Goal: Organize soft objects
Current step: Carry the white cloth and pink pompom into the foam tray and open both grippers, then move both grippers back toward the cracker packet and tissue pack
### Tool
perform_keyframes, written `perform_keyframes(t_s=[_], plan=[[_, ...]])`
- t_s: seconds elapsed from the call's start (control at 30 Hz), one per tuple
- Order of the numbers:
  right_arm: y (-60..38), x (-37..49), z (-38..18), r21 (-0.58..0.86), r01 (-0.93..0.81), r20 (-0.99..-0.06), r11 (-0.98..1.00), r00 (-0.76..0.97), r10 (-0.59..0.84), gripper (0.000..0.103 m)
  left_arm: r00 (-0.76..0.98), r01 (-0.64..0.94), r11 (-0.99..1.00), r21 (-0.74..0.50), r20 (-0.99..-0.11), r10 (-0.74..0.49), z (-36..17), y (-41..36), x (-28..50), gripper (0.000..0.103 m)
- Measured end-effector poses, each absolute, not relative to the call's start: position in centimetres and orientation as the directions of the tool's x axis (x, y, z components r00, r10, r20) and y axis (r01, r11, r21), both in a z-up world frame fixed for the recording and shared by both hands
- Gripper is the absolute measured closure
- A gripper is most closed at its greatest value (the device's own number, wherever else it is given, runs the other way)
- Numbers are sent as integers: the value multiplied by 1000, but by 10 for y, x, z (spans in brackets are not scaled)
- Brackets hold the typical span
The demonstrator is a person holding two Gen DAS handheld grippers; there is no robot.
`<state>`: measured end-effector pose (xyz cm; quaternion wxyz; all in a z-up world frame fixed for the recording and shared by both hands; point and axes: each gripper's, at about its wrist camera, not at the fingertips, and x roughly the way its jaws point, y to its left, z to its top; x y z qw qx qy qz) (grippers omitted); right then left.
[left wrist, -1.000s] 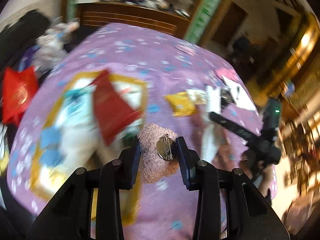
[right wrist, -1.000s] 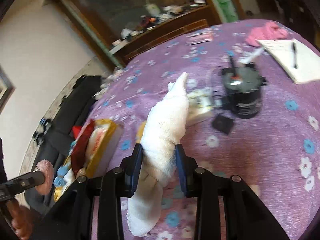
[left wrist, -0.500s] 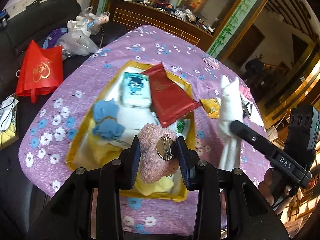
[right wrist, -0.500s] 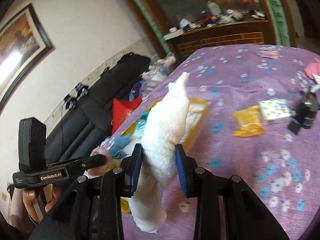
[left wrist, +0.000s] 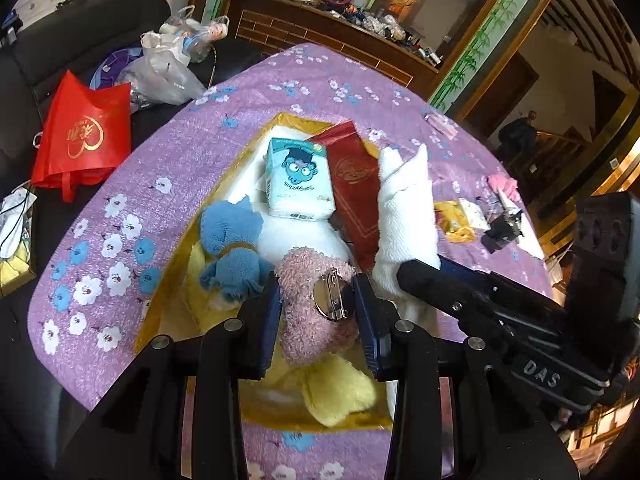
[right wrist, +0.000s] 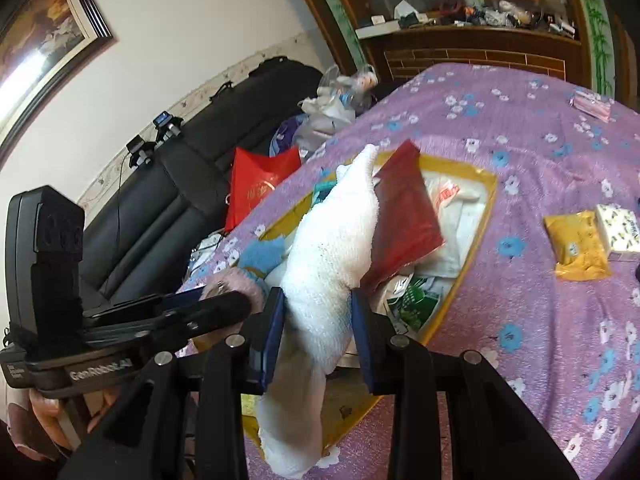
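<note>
I am holding both grippers over the gold tray on the purple table. My right gripper is clamping the white towel above the tray's right side. My left gripper is clamping the pink plush, its metal pin facing me.

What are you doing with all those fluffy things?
A person is tidying soft things into a gold tray on the purple flowered tablecloth. The left gripper pinches a fuzzy pink toy with a metal pin on it, and the right gripper pinches a rolled white towel. Both are held over the tray, which already holds blue fluffy pieces, a tissue pack and a red packet.
</note>
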<state>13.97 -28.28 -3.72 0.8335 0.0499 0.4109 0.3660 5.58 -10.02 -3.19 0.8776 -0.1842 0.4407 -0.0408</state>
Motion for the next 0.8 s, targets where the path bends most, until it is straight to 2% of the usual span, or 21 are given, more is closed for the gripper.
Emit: perform_keyframes(t_s=[0.3, 0.5, 0.57, 0.6, 0.67, 0.73, 0.8], plan=[[-278, 149, -46, 344, -554, -681, 758, 409, 608, 70, 590, -95, 931, -352, -773, -232, -48, -104, 68, 68], [-279, 148, -52, 363, -548, -672, 754, 407, 619, 66, 601, -74, 919, -388, -753, -269, -54, -101, 62, 58], [-284, 149, -54, 401, -536, -665, 743, 388, 638, 62, 605, -60, 899, -433, -732, -312, -53, -97, 56, 44], [-287, 150, -53, 416, -530, -661, 739, 382, 646, 59, 603, -63, 891, -451, -728, -326, -53, -95, 53, 41], [-292, 149, -49, 442, -530, -639, 724, 380, 668, 47, 604, -78, 884, -462, -727, -326, -49, -92, 46, 38], [-301, 146, -42, 454, -519, -612, 724, 409, 677, 44, 601, -90, 890, -446, -737, -309, -46, -91, 41, 37], [-306, 141, -36, 460, -524, -595, 716, 417, 687, 44, 634, -87, 884, -460, -710, -307, -38, -90, 32, 37]])
